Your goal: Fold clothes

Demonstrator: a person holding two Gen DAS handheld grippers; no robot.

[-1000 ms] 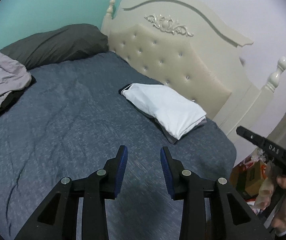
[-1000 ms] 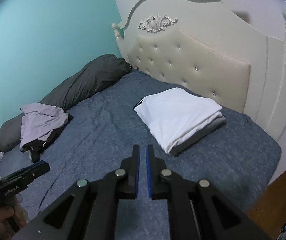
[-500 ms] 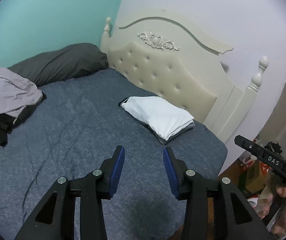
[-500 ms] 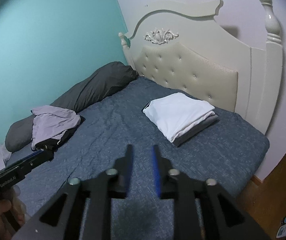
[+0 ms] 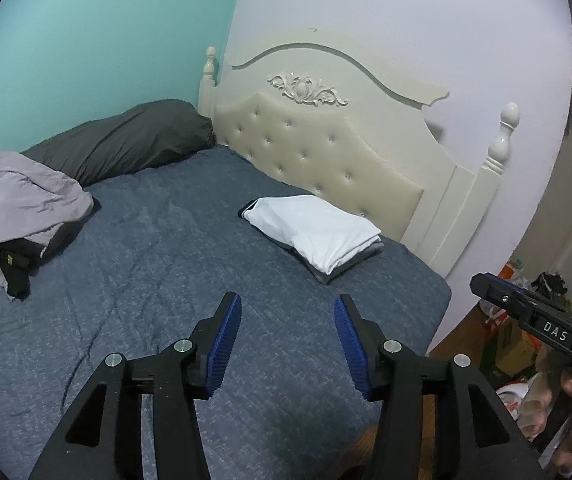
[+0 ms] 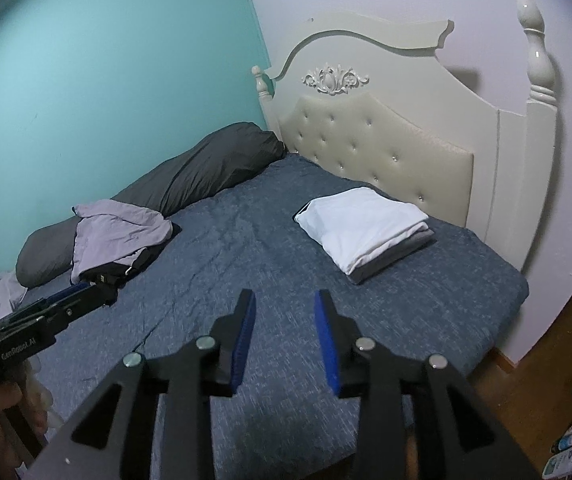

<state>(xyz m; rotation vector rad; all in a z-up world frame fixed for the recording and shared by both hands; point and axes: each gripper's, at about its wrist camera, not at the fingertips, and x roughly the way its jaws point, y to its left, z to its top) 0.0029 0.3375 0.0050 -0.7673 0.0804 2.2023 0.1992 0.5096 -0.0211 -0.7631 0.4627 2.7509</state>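
Pulled back and up from the bed [image 5: 166,280] since a second ago, both tools. Folded white-and-grey stack [image 5: 318,232] near the headboard; crumpled clothes [image 5: 22,208] against the pillow. Left tool [image 5: 286,304] and right tool [image 6: 284,300] angled downward, opening, holding nothing.

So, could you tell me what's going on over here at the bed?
A person is folding clothes with a gripper in each hand. A folded stack, white on top of grey, lies near the headboard. An unfolded pile waits beside the dark pillow. The left gripper and right gripper hover over the bed, jaws opening, nothing between them.
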